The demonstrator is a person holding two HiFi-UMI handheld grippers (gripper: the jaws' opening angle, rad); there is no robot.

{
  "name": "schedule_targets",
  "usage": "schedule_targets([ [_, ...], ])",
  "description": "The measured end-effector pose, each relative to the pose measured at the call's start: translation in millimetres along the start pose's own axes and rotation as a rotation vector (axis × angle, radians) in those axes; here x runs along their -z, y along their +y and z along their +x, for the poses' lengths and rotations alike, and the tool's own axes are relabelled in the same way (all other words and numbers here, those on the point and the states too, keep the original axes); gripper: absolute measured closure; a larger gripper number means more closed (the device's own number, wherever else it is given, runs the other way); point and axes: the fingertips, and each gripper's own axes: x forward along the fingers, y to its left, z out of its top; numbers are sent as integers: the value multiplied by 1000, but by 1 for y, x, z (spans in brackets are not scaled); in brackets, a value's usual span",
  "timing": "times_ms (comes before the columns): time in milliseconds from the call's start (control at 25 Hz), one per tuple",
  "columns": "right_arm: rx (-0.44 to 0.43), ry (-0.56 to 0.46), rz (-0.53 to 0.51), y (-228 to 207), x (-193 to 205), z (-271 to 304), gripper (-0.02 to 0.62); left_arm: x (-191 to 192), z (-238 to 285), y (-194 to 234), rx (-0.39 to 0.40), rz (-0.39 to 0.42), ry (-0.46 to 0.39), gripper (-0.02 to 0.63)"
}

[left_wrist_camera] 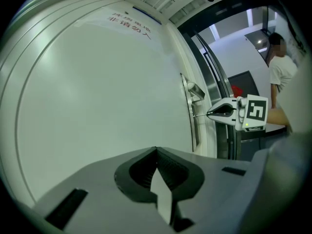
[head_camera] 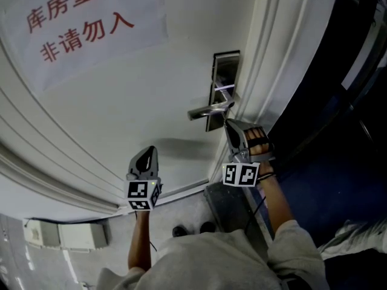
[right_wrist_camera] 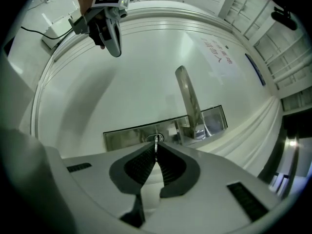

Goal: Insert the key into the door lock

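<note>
A steel lock plate (head_camera: 225,71) with a lever handle (head_camera: 208,109) sits on the white door (head_camera: 121,101). My right gripper (head_camera: 230,125) points at the plate's lower end, just under the lever. It is shut on a small metal key (right_wrist_camera: 156,142), whose tip sits at the keyhole in the lock plate (right_wrist_camera: 126,133), left of the handle (right_wrist_camera: 188,101). From the side, the key (left_wrist_camera: 200,115) bridges the right gripper (left_wrist_camera: 210,114) and the plate (left_wrist_camera: 188,106). My left gripper (head_camera: 147,154) hangs shut and empty before the bare door panel, left of the lock.
A paper sign (head_camera: 78,23) with red characters is stuck on the door's upper left. The door frame (head_camera: 272,59) runs right of the lock, with a dark opening beyond. A white box (head_camera: 66,234) lies low at left. A person (left_wrist_camera: 282,67) stands past the doorway.
</note>
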Motion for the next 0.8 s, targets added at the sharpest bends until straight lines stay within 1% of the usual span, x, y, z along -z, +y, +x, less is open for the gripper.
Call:
schedule_targets([
  [200, -10, 2, -14, 0, -1, 6, 566, -2, 0, -1, 4, 2, -15, 589],
  [560, -24, 13, -42, -2, 0, 8, 566, -2, 5, -4, 20, -4, -18, 589],
  [640, -22, 20, -56, -2, 0, 8, 566, -2, 6, -5, 25, -5, -19, 589],
  [800, -12, 42, -107, -2, 0, 14, 566, 5, 4, -4, 27, -13, 9, 589],
])
